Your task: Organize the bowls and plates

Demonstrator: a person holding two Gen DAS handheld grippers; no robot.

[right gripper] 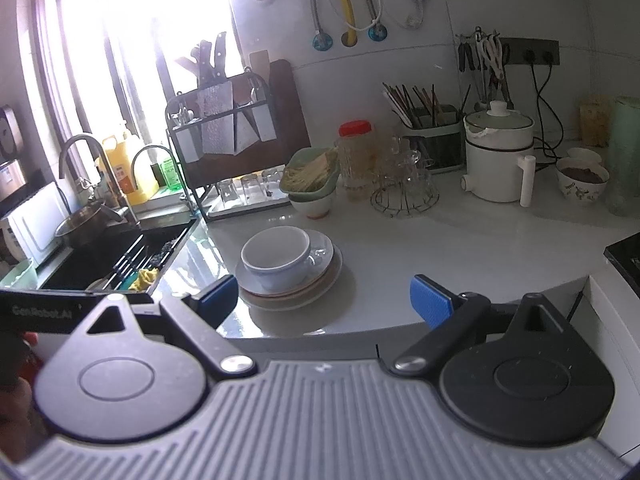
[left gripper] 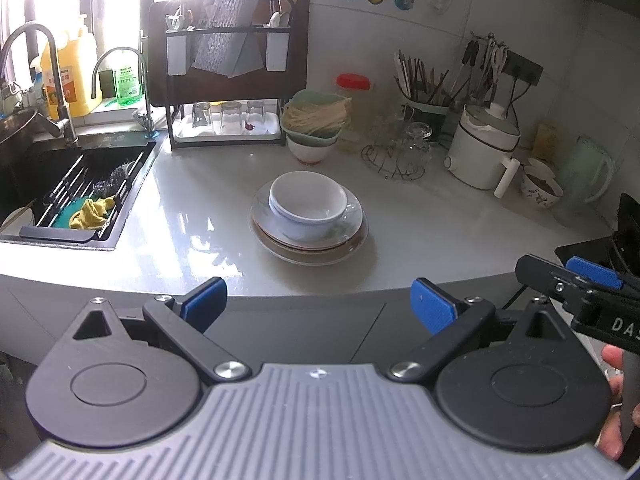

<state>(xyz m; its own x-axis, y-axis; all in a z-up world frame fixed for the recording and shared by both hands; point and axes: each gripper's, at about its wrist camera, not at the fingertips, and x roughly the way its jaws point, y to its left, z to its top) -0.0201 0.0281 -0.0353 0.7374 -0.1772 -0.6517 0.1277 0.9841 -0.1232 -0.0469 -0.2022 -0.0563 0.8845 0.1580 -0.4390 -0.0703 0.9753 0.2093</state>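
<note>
Both claws, left [left gripper: 318,304] and right [right gripper: 324,300], hang spread wide and empty. White bowl [left gripper: 308,204] sits in stacked plates [left gripper: 352,236] on the desk [left gripper: 440,216], sink [left gripper: 76,184] off left.

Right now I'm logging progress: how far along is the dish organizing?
Done: a bowl sits in a stack of plates on the counter. In hand: nothing; the left gripper and right gripper are open, short of the stack. Left: I can't tell what else needs moving.
</note>
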